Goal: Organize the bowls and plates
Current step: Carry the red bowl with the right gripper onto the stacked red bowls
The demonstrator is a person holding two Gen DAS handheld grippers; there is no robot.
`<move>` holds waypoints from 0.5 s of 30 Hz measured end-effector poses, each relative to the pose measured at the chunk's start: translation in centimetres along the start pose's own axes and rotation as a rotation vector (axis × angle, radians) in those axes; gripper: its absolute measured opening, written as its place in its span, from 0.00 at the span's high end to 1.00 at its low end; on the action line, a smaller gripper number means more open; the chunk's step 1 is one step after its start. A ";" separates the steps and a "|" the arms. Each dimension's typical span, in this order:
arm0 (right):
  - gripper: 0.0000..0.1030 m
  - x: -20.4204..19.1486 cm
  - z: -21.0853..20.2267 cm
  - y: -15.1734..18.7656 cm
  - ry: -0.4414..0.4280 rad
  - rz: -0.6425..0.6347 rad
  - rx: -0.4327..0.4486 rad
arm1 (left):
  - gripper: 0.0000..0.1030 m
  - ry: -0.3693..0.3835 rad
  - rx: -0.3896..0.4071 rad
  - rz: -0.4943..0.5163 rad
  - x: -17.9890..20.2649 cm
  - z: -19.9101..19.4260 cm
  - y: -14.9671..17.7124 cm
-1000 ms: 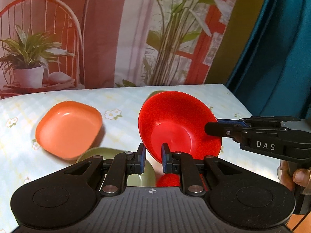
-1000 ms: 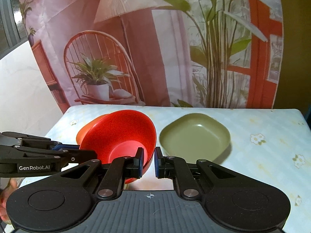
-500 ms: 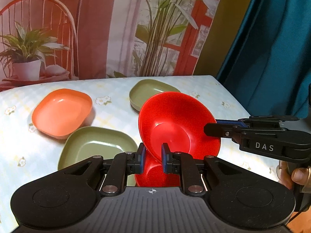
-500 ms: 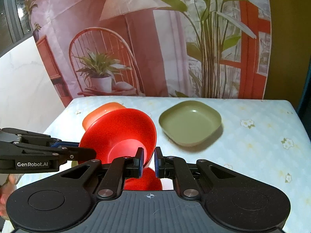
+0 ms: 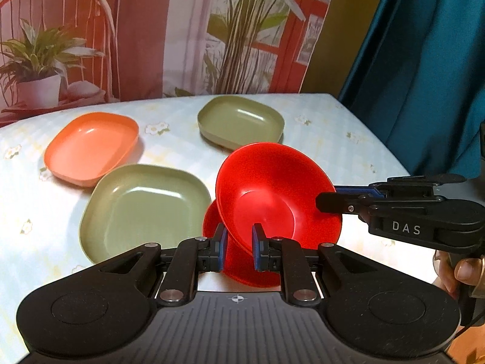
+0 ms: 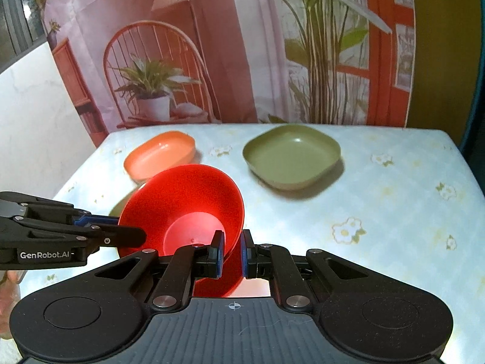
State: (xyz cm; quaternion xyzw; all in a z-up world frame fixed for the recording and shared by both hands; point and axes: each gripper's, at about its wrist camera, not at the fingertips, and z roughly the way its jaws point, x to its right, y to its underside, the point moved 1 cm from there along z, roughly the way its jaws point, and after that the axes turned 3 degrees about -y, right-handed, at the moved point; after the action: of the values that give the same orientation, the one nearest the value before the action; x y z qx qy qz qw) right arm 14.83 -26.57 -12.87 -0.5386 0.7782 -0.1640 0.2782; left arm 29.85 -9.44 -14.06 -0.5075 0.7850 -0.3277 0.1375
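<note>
Both grippers hold one tilted red bowl (image 5: 272,194) above the table. My left gripper (image 5: 238,247) is shut on its near rim; in that view my right gripper (image 5: 330,201) is shut on the bowl's right rim. In the right wrist view my right gripper (image 6: 232,250) pinches the bowl (image 6: 185,203), and my left gripper (image 6: 133,236) grips its left edge. A second red bowl (image 5: 242,268) sits below it. An orange plate (image 5: 91,147) and two green plates (image 5: 142,209) (image 5: 241,121) lie on the table.
The table has a pale floral cloth (image 6: 379,218). Its right edge (image 5: 379,145) borders a teal curtain (image 5: 424,75). A printed backdrop (image 6: 242,60) with a chair and plants hangs behind the table. My hand (image 5: 463,273) shows at the far right.
Both grippers have lifted and pulled back with the red bowl. More of the table shows now, with the near green plate and the lower red bowl coming into view.
</note>
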 end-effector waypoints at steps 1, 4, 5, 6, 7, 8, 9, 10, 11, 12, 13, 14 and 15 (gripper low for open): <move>0.90 0.0 0.2 0.2 0.002 0.001 -0.003 | 0.82 -0.004 -0.004 0.003 0.0 0.1 0.1; 0.89 -0.2 0.8 0.6 0.007 -0.003 -0.014 | 0.82 -0.013 -0.012 0.006 -0.1 0.5 0.3; 0.89 -0.2 0.9 0.8 0.008 -0.004 -0.018 | 0.82 -0.015 -0.016 0.007 -0.1 0.6 0.4; 0.89 -0.2 1.1 0.9 0.008 -0.004 -0.023 | 0.82 -0.016 -0.018 0.008 -0.1 0.7 0.5; 0.89 -0.2 1.3 1.1 0.008 -0.004 -0.026 | 0.82 -0.017 -0.020 0.011 -0.1 0.8 0.6; 0.89 -0.2 1.4 1.2 0.008 -0.003 -0.030 | 0.82 -0.019 -0.021 0.013 -0.2 0.9 0.7; 0.89 -0.1 1.6 1.3 0.007 -0.001 -0.033 | 0.82 -0.021 -0.022 0.015 -0.2 0.9 0.7; 0.89 -0.1 1.7 1.4 0.007 0.000 -0.035 | 0.82 -0.023 -0.023 0.017 -0.2 0.9 0.8; 0.89 -0.1 1.8 1.5 0.007 -0.001 -0.037 | 0.82 -0.026 -0.023 0.019 -0.2 1.0 0.8; 0.89 -0.1 1.9 1.5 0.007 -0.001 -0.039 | 0.82 -0.027 -0.024 0.020 -0.2 1.0 0.8; 0.89 -0.1 2.0 1.5 0.008 0.000 -0.040 | 0.82 -0.029 -0.025 0.019 -0.2 1.1 0.9; 0.89 -0.1 2.1 1.6 0.008 0.001 -0.041 | 0.82 -0.030 -0.025 0.018 -0.3 1.1 0.9; 0.89 -0.1 2.2 1.6 0.008 0.001 -0.041 | 0.82 -0.031 -0.027 0.017 -0.3 1.2 0.9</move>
State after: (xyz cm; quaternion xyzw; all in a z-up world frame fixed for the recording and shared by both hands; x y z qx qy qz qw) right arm 14.99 -25.78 -15.44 -0.5432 0.7828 -0.1498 0.2642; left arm 29.96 -9.34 -15.57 -0.5076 0.7913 -0.3082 0.1455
